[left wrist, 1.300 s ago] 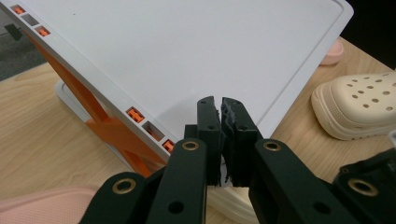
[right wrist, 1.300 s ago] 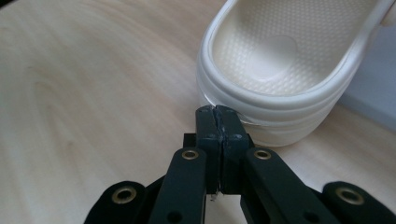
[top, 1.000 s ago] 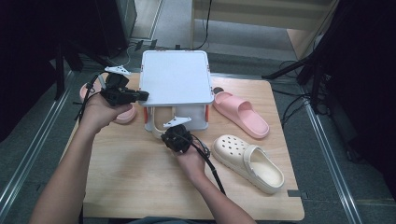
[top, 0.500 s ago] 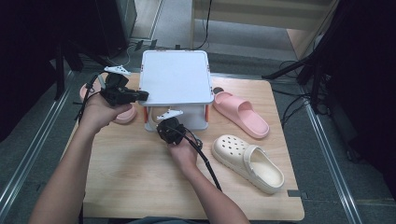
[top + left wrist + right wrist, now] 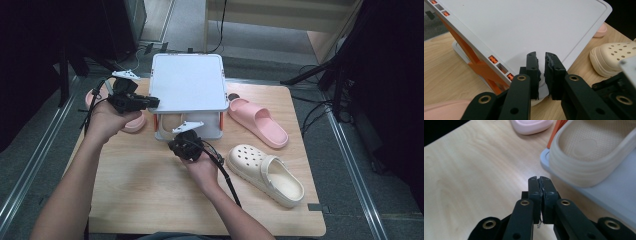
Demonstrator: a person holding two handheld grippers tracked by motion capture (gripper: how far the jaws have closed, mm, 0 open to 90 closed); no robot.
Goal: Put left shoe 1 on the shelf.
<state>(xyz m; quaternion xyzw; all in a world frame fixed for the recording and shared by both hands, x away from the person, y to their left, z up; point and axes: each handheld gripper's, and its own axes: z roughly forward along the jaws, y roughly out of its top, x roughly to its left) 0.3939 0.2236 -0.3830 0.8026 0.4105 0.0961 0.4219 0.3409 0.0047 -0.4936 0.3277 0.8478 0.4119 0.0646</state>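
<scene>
**A:** Where's the shoe?

**B:** The beige shoe (image 5: pixel 584 152) is on the lower shelf of the rack (image 5: pixel 187 82), with one end facing me. My right tongs (image 5: pixel 539 180) are pinched together and empty. They're just short of the shoe's rim, low over the bench (image 5: pixel 140 175).

**A:** Left side?

**B:** My left tongs (image 5: pixel 540 56) are at the rack's top corner. The gap is narrow, the jaws have just been opening, and there's nothing between them.

**A:** How will it handle?

**B:** I'd guess it's light foam: springy, matte, grippy enough, and nothing to break. I'd take it by the thick rim wall, since the body is too bulky to span. The rack looks like light plastic and may slide if nudged, so I'd brace it.
</scene>
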